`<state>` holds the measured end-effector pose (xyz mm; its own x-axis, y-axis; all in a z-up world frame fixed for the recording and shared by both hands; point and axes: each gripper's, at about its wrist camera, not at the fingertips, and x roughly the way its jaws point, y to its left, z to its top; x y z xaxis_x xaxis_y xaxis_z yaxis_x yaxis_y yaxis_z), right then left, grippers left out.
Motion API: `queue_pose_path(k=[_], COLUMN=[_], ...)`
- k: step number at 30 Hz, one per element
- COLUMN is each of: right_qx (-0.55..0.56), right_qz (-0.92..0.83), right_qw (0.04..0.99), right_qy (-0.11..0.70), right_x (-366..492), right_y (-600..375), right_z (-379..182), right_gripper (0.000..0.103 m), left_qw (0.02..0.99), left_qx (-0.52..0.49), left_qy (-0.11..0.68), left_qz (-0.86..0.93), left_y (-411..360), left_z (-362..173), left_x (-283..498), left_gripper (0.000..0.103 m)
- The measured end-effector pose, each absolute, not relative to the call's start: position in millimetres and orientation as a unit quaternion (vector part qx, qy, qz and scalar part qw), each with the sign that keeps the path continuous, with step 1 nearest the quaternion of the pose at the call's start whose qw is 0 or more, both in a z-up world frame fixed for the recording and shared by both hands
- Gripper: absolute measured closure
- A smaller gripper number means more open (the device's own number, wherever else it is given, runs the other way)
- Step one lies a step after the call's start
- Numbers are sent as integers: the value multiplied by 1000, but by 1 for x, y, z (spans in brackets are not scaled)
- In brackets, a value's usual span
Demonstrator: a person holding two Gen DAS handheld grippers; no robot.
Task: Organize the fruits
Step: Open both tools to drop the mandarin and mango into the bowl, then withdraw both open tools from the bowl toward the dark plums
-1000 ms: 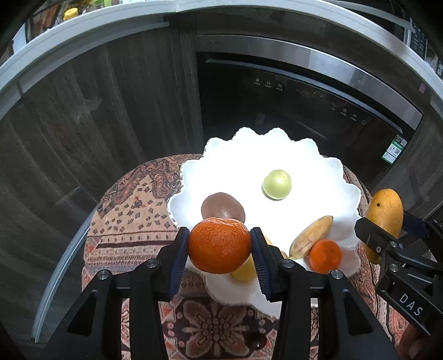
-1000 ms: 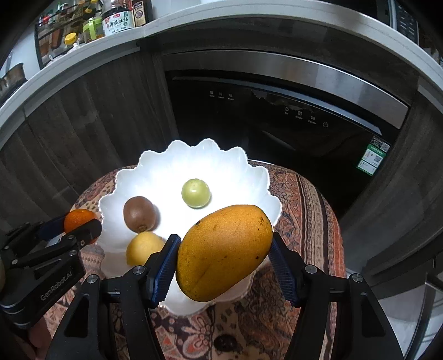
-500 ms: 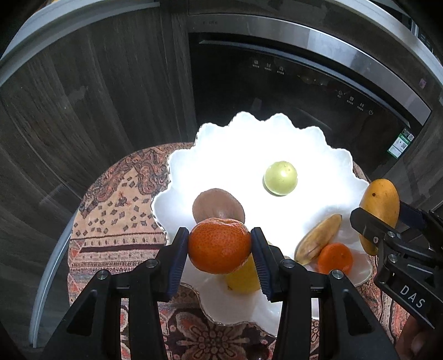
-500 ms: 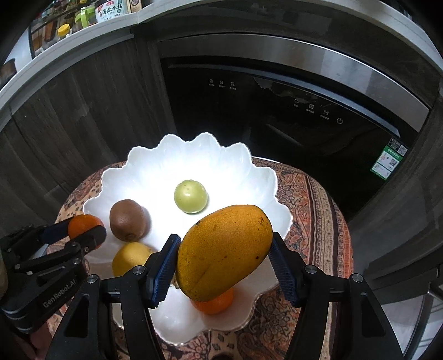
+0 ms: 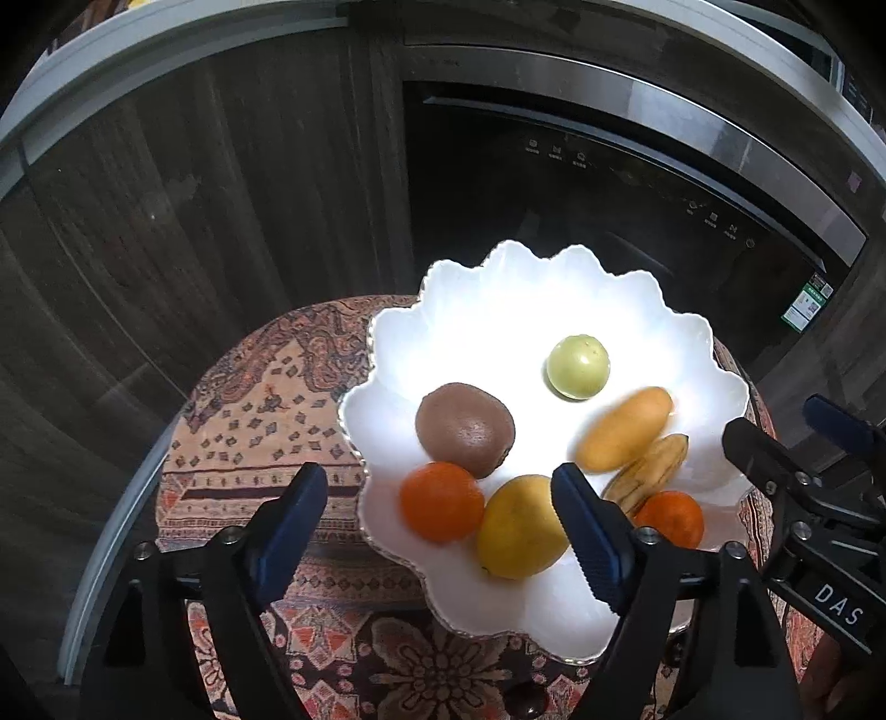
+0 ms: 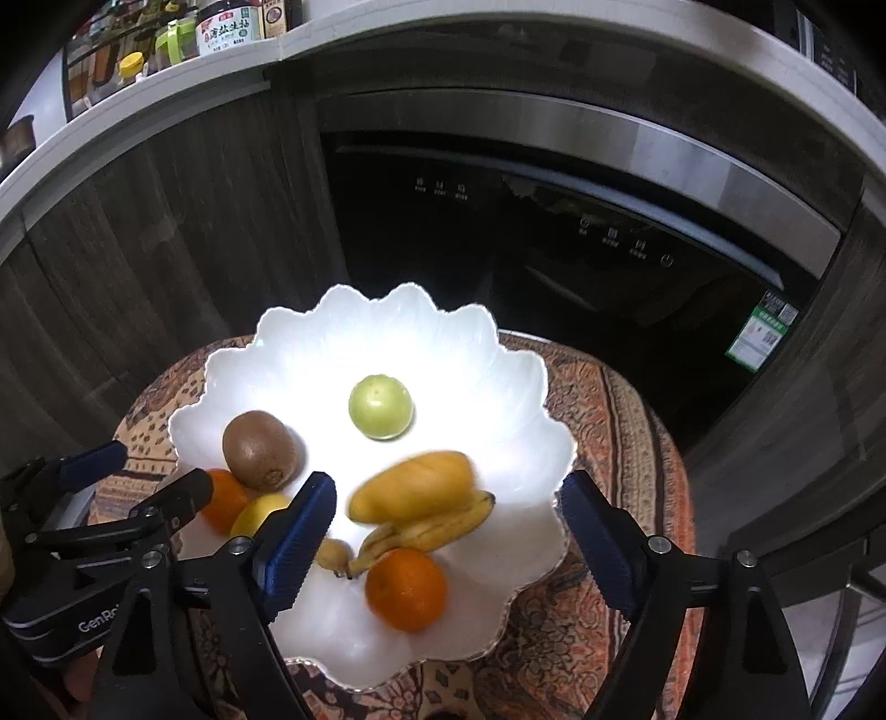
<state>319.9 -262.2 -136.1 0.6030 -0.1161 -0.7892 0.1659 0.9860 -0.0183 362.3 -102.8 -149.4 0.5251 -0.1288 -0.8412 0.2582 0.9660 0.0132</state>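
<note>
"DAS" shows in white on the right gripper (image 5: 819,443) body, seen from the left wrist view. "GenRo", cut off, sits on the left gripper (image 6: 138,476) body in the right wrist view. Above the oven (image 6: 554,221), a shelf jar (image 6: 230,27) carries a label with Chinese characters, too small to read. The oven's green sticker (image 6: 758,338) is unreadable.

White scalloped plate (image 6: 515,387), blurred mango (image 6: 412,493) on banana (image 6: 443,529), right gripper (image 6: 443,531) opening
</note>
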Motion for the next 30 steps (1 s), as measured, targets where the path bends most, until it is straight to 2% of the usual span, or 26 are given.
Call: queue_pose_path(k=[5, 8, 30], right_qx=[25, 27, 34], right_qz=[-85, -86, -101], right_qw=[896, 897, 907], right_qy=[435, 433, 408], right_x=[313, 307, 242], right_y=[-260, -259, -258], right_z=[-128, -124, -94], right_gripper=[16, 16, 16], left_qw=[877, 880, 894], left_qx=[71, 74, 87], left_qy=[464, 458, 426], left_qz=[-103, -100, -111], left_y=[-100, -98, -95], left_z=[-138, -131, -96], left_x=[354, 348, 282], left_gripper=[9, 7, 7])
